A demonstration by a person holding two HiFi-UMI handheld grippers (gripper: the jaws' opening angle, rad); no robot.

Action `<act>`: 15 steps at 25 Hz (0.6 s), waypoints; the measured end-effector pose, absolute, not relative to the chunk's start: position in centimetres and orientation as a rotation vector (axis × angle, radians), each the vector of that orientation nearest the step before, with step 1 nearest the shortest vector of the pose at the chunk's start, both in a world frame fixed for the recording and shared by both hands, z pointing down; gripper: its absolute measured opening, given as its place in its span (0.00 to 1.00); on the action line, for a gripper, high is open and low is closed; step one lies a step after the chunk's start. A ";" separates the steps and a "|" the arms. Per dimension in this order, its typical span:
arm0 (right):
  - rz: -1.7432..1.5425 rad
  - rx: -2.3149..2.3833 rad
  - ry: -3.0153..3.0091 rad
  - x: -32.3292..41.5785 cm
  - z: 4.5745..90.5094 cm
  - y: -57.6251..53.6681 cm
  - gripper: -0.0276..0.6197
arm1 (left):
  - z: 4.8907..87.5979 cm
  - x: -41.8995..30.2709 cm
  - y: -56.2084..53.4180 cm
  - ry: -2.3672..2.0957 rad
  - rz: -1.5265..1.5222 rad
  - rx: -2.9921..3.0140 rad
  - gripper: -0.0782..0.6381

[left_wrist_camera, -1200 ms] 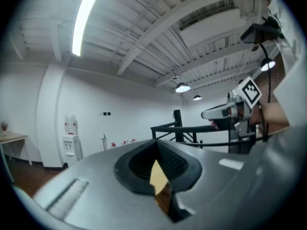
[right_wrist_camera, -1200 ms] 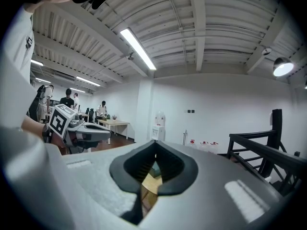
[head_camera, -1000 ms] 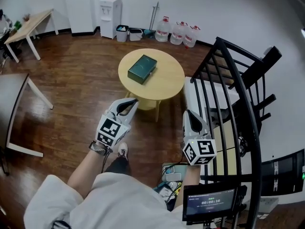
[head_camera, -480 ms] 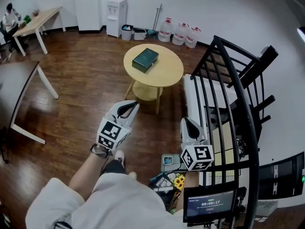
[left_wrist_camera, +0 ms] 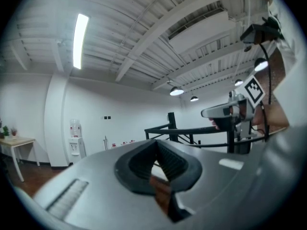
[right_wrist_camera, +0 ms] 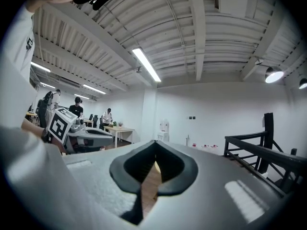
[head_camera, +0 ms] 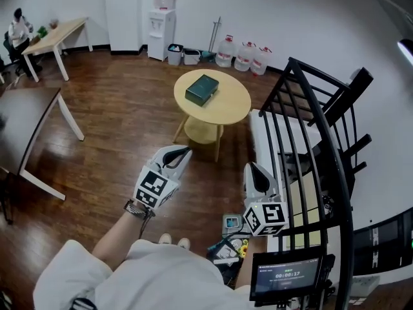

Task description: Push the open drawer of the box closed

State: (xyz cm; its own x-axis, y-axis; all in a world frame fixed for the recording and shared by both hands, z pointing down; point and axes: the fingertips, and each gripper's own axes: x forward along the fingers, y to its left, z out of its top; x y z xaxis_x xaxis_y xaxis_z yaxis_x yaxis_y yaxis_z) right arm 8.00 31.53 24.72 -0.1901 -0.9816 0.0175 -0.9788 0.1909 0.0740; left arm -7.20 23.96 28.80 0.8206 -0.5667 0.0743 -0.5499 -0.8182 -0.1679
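A dark green box (head_camera: 201, 89) lies on a round yellow table (head_camera: 226, 108) across the wooden floor, well beyond both grippers. From here I cannot make out its drawer. My left gripper (head_camera: 182, 151) is held low at centre left, pointing toward the table, jaws shut and empty. My right gripper (head_camera: 253, 167) hangs beside the black railing, also shut with nothing in it. In the left gripper view the left gripper (left_wrist_camera: 156, 143) has its pads met, and the right gripper (left_wrist_camera: 225, 112) shows at the right. The right gripper view shows the right gripper (right_wrist_camera: 155, 143) with its pads together.
A black metal railing (head_camera: 310, 128) rises close on the right. A dark table (head_camera: 26, 118) stands at the left, a wooden desk (head_camera: 55, 34) with a seated person at far left. Water bottles (head_camera: 244, 55) and a dispenser (head_camera: 162, 24) line the back wall. Clutter (head_camera: 231, 228) lies near my feet.
The table and box now look smaller and farther off than a second ago. Both grippers sit a little lower in the head view and stay shut.
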 end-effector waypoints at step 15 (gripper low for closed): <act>-0.066 1.978 -2.366 4.8 23.9 30.8 0.05 | 27.0 -10.0 24.0 0.867 -0.148 -2.848 0.12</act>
State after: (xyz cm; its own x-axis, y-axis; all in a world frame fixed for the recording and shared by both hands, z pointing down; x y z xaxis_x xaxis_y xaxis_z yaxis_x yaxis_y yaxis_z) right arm 4.79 30.78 23.92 -0.1769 -0.9841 0.0163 -0.9817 0.1776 0.0692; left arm -9.95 23.96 27.05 0.8272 -0.5599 0.0477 -0.5440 -0.8192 -0.1816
